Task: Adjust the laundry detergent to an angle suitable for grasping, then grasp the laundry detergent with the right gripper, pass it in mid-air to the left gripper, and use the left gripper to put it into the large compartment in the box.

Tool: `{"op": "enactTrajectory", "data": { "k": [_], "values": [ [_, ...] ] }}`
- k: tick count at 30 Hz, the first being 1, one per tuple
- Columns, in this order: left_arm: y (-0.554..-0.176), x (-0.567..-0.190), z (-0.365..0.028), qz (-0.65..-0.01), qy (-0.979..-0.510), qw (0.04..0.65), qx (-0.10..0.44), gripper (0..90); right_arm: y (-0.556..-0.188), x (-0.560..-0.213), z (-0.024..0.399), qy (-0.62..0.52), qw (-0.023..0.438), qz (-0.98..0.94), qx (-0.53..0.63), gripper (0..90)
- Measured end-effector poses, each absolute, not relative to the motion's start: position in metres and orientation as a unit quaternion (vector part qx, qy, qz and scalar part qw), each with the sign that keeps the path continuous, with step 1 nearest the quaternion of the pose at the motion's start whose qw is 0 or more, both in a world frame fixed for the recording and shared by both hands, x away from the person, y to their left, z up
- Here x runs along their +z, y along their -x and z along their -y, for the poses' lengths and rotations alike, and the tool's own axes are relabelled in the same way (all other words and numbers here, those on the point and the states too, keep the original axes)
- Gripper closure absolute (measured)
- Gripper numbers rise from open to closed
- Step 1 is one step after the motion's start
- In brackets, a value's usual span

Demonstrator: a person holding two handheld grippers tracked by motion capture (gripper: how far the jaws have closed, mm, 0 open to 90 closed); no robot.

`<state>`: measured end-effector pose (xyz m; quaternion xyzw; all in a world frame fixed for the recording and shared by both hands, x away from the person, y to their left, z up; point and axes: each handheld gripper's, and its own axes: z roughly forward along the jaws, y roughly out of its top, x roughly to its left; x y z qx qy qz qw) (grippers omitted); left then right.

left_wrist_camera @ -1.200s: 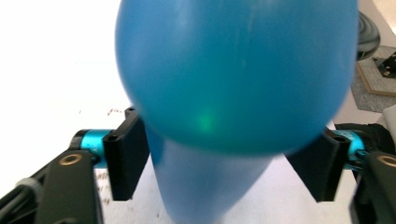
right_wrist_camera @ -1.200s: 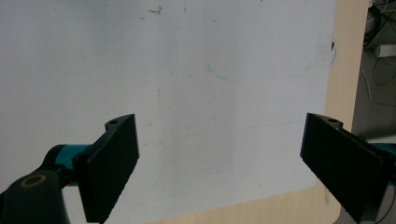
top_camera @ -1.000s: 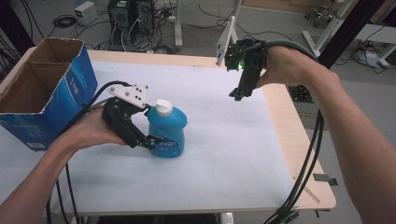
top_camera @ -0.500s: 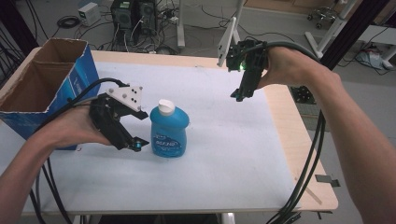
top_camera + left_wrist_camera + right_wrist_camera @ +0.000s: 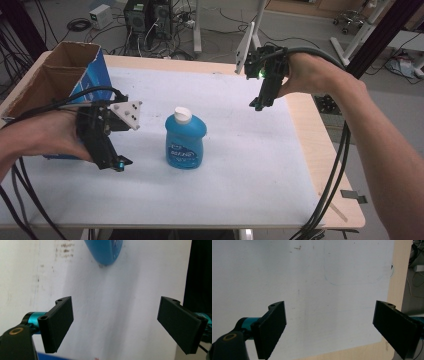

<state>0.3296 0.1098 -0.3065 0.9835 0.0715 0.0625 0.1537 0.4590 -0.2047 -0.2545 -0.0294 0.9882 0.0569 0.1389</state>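
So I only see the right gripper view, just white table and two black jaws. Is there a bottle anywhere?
Observer: Yes, a blue bottle with a white cap stands upright mid-table in the high view.
Operator: Is someone holding it?
Observer: No. The left gripper is beside it, apart, its jaws just opened wide with nothing between them.
Operator: Anything else on the table?
Observer: A cardboard box with a blue side sits open at the far left corner.
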Motion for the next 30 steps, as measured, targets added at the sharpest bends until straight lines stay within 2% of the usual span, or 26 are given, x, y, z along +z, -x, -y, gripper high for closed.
{"op": "enactTrajectory", "data": {
  "k": [2, 4, 5, 16, 30],
  "values": [
    [-0.3261, -0.3035, -0.1119, -0.070, -0.989, 0.117, 0.059, 13.6, -0.4597, -0.2546, 0.2045, 0.028, 0.139, -0.988, 0.057, 11.0],
    [-0.3261, -0.3035, -0.1119, -0.070, -0.989, 0.117, 0.059, 13.5, -0.4598, -0.2548, 0.2042, 0.029, 0.139, -0.988, 0.057, 11.0],
    [-0.3232, -0.3015, -0.1118, -0.066, -0.992, 0.088, 0.057, 13.6, -0.4601, -0.2550, 0.2032, 0.029, 0.139, -0.988, 0.057, 11.0],
    [-0.3230, -0.3046, -0.1123, -0.063, -0.997, 0.034, 0.033, 13.6, -0.4623, -0.2568, 0.2023, 0.031, 0.138, -0.988, 0.055, 11.0],
    [-0.3188, -0.3082, -0.1109, -0.059, -0.997, 0.039, 0.027, 13.5, -0.4553, -0.2530, 0.2012, 0.026, 0.136, -0.988, 0.063, 11.0]
  ]
}}
